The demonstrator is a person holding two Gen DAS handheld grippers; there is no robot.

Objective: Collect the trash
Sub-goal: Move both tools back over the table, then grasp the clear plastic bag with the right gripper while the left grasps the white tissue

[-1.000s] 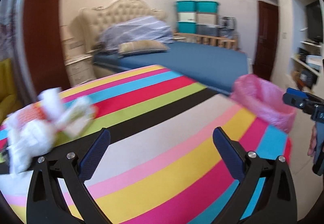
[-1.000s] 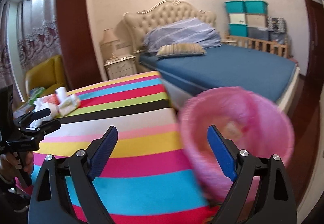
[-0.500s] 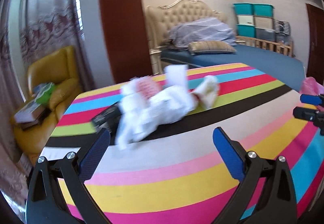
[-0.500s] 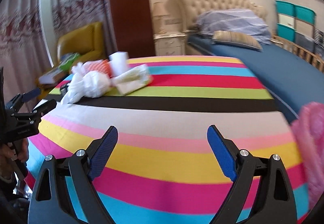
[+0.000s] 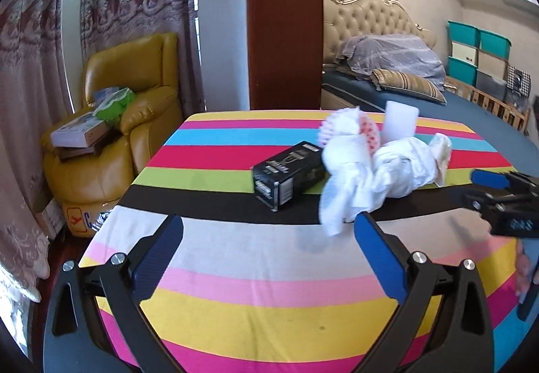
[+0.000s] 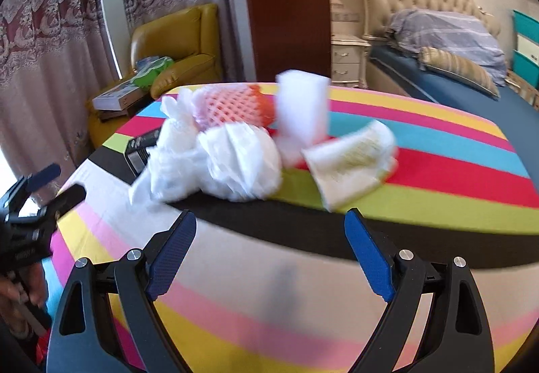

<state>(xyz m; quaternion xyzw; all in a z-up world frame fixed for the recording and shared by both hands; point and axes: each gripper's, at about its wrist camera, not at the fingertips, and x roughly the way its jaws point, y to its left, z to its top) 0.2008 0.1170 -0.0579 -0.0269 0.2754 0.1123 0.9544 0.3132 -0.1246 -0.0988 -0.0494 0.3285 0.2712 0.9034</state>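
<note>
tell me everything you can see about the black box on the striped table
The black box is a long rectangular carton, cardboard by the look, with white print and a label panel on its near end; the print is too blurred to read. It lies flat on its side on the striped tablecloth, across the green and black stripes. Its far end touches the crumpled white plastic bag. No gripper touches it.
</note>
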